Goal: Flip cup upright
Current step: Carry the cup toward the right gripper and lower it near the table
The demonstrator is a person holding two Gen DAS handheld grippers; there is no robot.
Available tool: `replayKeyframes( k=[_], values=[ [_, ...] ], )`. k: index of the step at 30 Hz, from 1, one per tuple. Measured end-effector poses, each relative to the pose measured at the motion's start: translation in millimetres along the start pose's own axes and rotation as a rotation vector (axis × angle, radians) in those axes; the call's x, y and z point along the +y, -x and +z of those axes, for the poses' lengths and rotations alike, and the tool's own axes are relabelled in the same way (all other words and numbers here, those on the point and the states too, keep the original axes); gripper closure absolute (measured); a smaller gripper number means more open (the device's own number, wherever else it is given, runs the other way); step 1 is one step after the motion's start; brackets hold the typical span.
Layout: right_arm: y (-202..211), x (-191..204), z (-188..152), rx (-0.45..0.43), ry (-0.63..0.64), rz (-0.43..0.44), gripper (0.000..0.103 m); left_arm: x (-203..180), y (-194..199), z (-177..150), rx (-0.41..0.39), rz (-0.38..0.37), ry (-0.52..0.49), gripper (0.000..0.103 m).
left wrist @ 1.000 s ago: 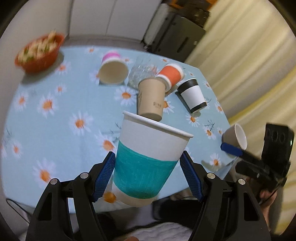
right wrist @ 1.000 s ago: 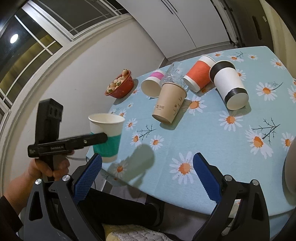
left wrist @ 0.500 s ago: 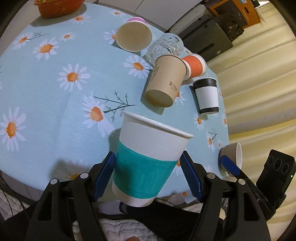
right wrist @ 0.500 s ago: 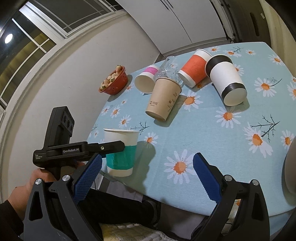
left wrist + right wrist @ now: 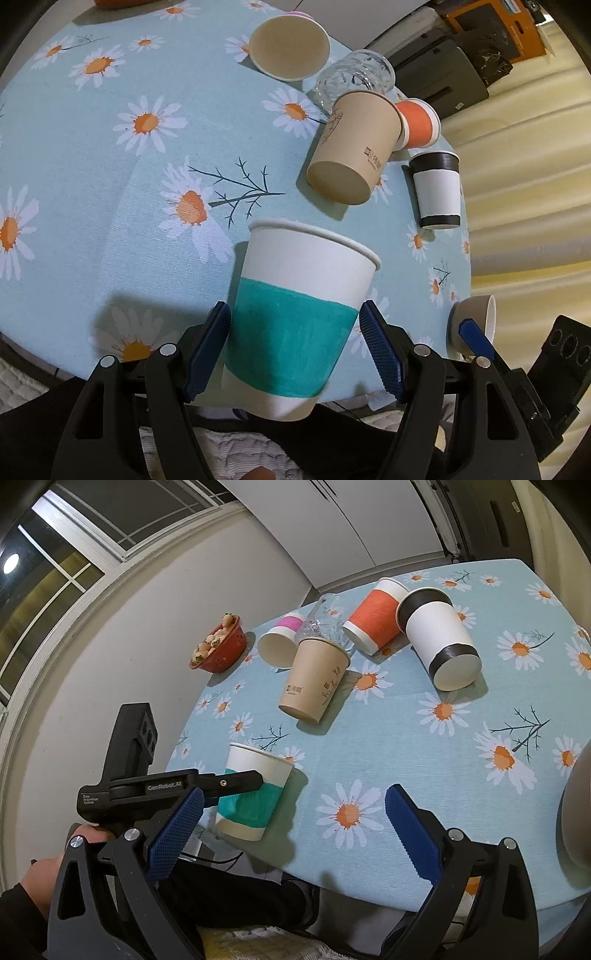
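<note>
Down comes your teal-banded cup point(image 5: 299, 325) from mid-air a second ago, now low over the table's point(image 5: 92, 206) near edge. Your left gripper point(image 5: 295, 350) has its blue pads pressed on the teal band, rim up, long axis near vertical, tipped slightly. Only your right wrist view shows the base at the tablecloth by the edge, lower left of frame; whether it touches, you can't tell. Your right gripper point(image 5: 291, 830) hangs with fingers wide apart, holding nothing. Upper centre, the brown cup point(image 5: 314, 679) lies tipped.
</note>
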State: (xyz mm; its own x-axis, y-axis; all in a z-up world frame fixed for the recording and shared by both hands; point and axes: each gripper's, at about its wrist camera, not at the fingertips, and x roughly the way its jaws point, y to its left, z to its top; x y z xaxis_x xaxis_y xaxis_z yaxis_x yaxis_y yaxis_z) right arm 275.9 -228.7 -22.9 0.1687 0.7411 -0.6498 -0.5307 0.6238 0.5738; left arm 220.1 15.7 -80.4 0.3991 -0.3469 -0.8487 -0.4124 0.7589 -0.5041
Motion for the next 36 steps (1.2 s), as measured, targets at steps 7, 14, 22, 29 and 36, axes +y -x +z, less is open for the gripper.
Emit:
replayKeyframes(
  k=[7,14,22,29,36],
  values=[
    [1,0,-1,-0.001,-0.003,-0.003,0.005,-4,5,3,-0.015,-0.006,-0.009,0.021],
    [0,0,-1,-0.001,-0.004,-0.003,0.005,-11,15,5,-0.032,-0.009,-0.032,0.021],
    [-3,2,-3,0.006,-0.004,-0.007,0.005,-11,24,3,-0.037,-0.032,-0.03,0.021],
    [-9,13,-8,0.017,-0.015,0.005,0.005,-7,34,-2,-0.045,-0.069,-0.036,0.021],
    [-12,29,-8,0.041,-0.031,-0.019,0.005,8,61,-5,-0.074,-0.135,-0.019,0.021]
  ],
)
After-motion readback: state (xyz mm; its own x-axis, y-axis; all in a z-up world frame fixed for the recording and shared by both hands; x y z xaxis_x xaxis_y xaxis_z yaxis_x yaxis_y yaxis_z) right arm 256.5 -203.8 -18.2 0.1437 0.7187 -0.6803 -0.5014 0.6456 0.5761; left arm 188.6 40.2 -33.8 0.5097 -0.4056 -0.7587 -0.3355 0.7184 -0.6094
